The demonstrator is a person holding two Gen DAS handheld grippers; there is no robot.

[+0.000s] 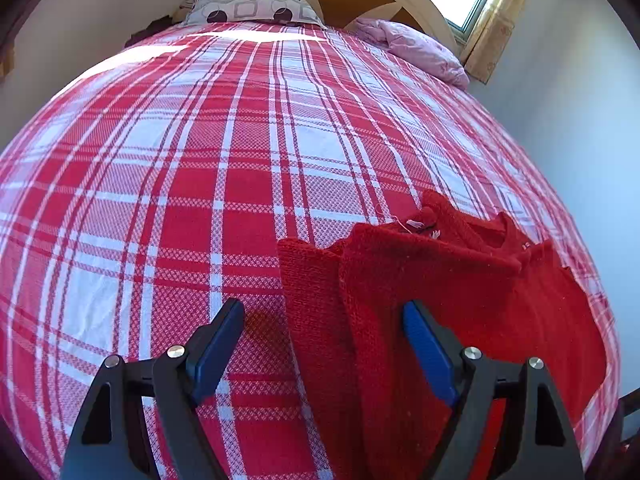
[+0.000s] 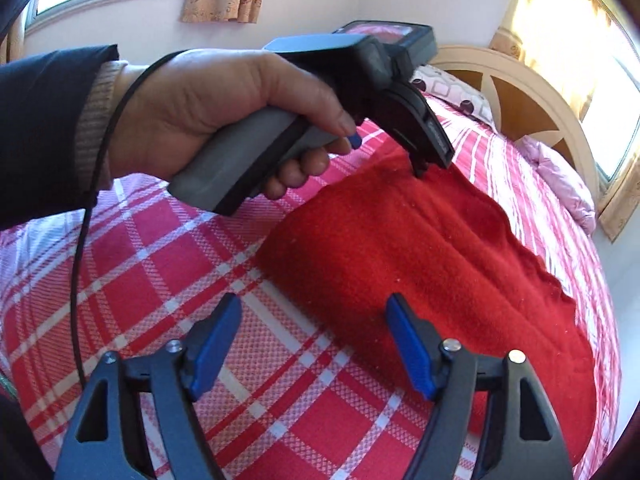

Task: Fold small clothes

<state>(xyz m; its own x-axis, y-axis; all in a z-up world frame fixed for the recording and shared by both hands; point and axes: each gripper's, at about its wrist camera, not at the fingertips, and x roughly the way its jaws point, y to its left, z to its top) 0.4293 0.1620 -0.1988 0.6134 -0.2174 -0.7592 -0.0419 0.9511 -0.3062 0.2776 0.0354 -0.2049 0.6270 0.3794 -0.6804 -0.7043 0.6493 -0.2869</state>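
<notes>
A small red knitted garment (image 1: 420,288) lies on the plaid bed, partly folded, with its neckline and label at the far end. My left gripper (image 1: 324,312) is open just above the garment's left edge, holding nothing. In the right wrist view the garment (image 2: 420,248) lies flat, and the left gripper (image 2: 424,160), held in a hand, has its fingertips down at the cloth's far edge. My right gripper (image 2: 314,308) is open and empty, low over the garment's near left edge.
A red and white plaid bedspread (image 1: 200,184) covers the bed. A patterned pillow (image 1: 248,10) and a pink bundle (image 1: 416,50) lie by the headboard (image 2: 516,92). A wall runs along the bed's right side (image 1: 568,128). A black cable (image 2: 86,216) hangs from the left hand.
</notes>
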